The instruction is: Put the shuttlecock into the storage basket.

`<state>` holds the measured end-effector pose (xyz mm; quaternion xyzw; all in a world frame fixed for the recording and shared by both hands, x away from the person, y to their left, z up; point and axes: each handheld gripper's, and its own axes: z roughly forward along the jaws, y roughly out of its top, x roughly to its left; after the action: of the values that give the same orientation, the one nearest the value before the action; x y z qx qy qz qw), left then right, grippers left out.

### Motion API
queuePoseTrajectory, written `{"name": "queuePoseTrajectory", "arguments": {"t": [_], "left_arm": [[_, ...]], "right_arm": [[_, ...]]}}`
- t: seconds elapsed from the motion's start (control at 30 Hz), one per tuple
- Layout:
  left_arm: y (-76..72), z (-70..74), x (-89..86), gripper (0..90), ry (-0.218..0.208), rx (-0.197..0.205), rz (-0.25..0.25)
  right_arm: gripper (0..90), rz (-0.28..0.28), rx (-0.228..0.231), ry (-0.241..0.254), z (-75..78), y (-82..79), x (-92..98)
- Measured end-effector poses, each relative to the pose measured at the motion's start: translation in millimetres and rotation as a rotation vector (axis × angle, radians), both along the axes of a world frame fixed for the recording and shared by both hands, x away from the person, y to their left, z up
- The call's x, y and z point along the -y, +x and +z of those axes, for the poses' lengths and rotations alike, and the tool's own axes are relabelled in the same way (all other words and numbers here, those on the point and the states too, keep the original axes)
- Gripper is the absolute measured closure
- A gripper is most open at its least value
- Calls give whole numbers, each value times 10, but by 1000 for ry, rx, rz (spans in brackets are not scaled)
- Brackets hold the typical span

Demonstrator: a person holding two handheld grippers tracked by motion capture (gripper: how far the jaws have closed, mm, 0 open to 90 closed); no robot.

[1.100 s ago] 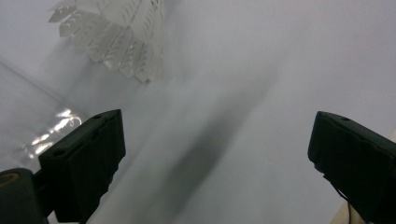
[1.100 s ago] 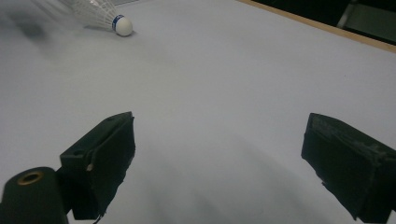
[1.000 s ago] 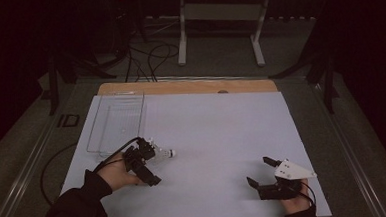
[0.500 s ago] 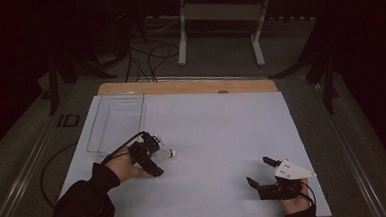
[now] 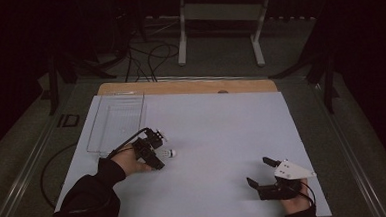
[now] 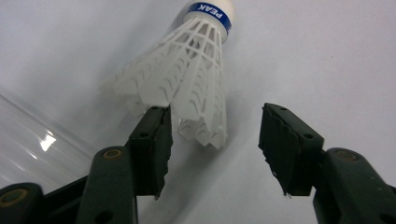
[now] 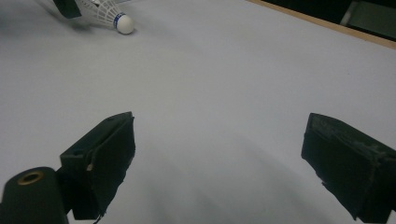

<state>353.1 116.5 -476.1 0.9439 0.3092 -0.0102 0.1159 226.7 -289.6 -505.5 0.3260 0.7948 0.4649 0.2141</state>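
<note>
While the left gripper (image 5: 157, 140) is closing its jaws around the skirt end of the shuttlecock (image 5: 167, 153), the pads are not yet pressing it: in the left gripper view 1 pad (image 6: 156, 140) is touching the feather edge and the other is standing apart, so the gripper is half spread. The shuttlecock (image 6: 191, 79) is lying on its side on the white surface (image 5: 222, 127), in the near left part, just right of the clear tray (image 5: 115, 123). Its long axis is running away from the gripper, skirt toward the jaws and cork at the far end. For the coming pinch, I think the jaws need to be centred a little more on the skirt. The right gripper (image 5: 264, 174) is resting well apart at the near right, jaws spread wide with nothing between them. The left gripper view is showing a blue band reading PEAK; the right gripper view is showing the cork tip (image 7: 124, 23) from the other side.
</note>
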Motion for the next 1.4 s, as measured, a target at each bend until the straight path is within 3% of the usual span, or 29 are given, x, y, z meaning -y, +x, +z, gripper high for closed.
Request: {"name": "queuePoseTrajectory", "arguments": {"t": [0.4, 1.0, 1.4], "left_arm": [[109, -51, 15, 627, -14, -13, -2], [129, -48, 85, 884, -22, -4, -38], [105, 56, 122, 897, -42, 2, -76]], "right_arm": [[97, 2, -3, 0, -2, 2, 1], [98, 4, -11, -3, -10, 6, 1], [98, 4, -11, -3, -9, 6, 1]]}}
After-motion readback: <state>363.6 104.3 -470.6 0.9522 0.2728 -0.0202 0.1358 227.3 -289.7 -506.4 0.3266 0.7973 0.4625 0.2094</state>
